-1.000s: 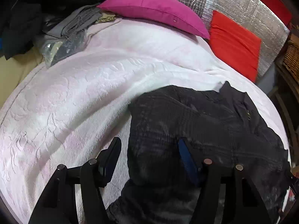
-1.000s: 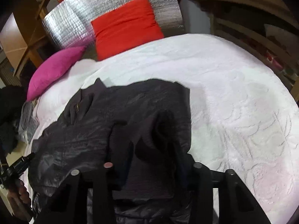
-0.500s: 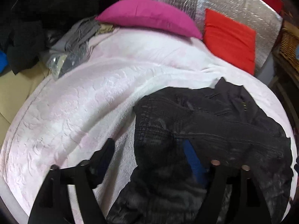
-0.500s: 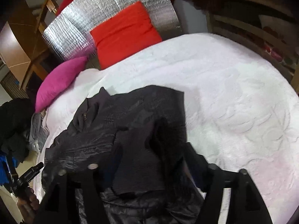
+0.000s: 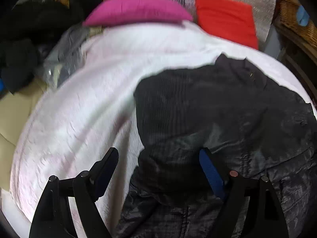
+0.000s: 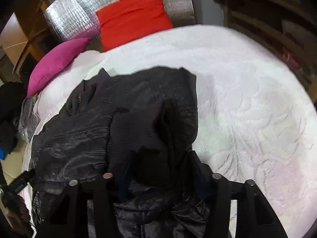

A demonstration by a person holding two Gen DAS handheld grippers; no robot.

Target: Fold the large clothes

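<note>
Left wrist view: the left gripper hangs with its jaws spread wide over the near edge of the bed, clasping nothing. Its left finger is above bare white cover, its blue-padded right finger above the jacket, and the jacket's left edge runs up between the two. Whether the right pad touches the cloth cannot be told. The picture is smeared by motion.

The jacket is dark, shiny and quilted. It lies spread from the near edge toward the middle of the bed, with its collar pointing to the head end. A pink pillow and a red pillow lean at the head edge against a silver padded board. A heap of grey and black clothes sits at the left edge.

Right wrist view: the right gripper is low over the jacket near the bed's near edge, jaws partly apart and just closing in. A raised fold of dark cloth stands between its fingers; I cannot tell whether the pads press on it. White cover lies bare to the right. At the lower left corner a hand with the other gripper shows.
</note>
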